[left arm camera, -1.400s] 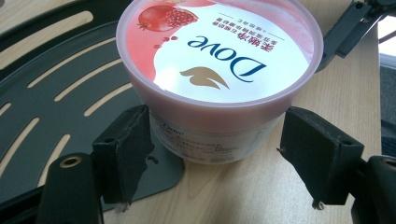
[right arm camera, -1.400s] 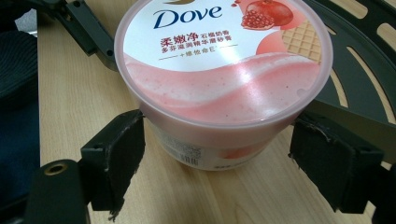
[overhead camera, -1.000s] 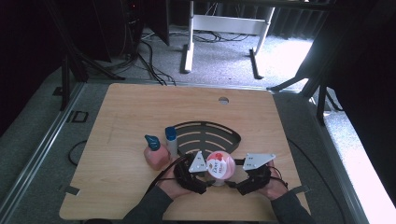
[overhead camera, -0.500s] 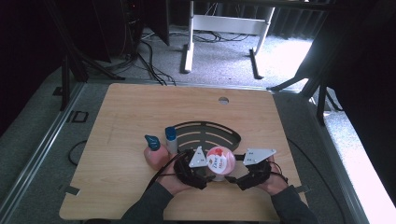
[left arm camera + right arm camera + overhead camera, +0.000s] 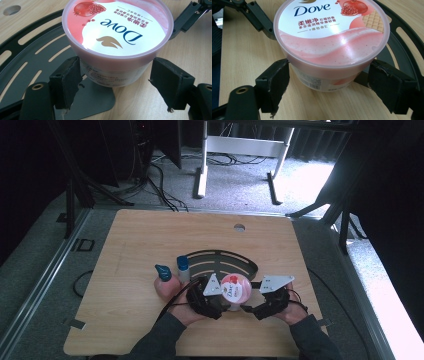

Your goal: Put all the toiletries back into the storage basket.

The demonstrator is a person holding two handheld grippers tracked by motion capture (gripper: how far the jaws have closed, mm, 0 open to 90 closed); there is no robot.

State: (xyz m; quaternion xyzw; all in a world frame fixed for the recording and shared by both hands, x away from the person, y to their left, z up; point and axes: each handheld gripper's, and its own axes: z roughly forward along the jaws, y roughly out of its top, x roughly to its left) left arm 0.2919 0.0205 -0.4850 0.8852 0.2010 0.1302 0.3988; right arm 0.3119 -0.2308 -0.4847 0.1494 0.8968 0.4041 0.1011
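Observation:
A pink Dove tub [image 5: 236, 289] with a pomegranate lid stands between my two grippers, partly over the front tab of a black slotted rack [image 5: 220, 257]. My left gripper [image 5: 220, 302] holds the tub [image 5: 117, 32] from the near left, a pad against each side of its body. My right gripper [image 5: 252, 307] grips the same tub [image 5: 332, 37] from the near right, its pads [image 5: 274, 85] on the wall under the lid rim. Each gripper view also shows one jaw of the other gripper behind the tub.
A round pink bottle with a blue cap [image 5: 165, 282] and a slim bottle with a blue cap [image 5: 183, 269] stand just left of the rack. A cable hole [image 5: 239, 227] is at the far side of the wooden table [image 5: 150, 240]. Table legs and cables are beyond.
Both grippers and the tub between them have shifted a little away from the person, toward the rack. The bottles have not moved.

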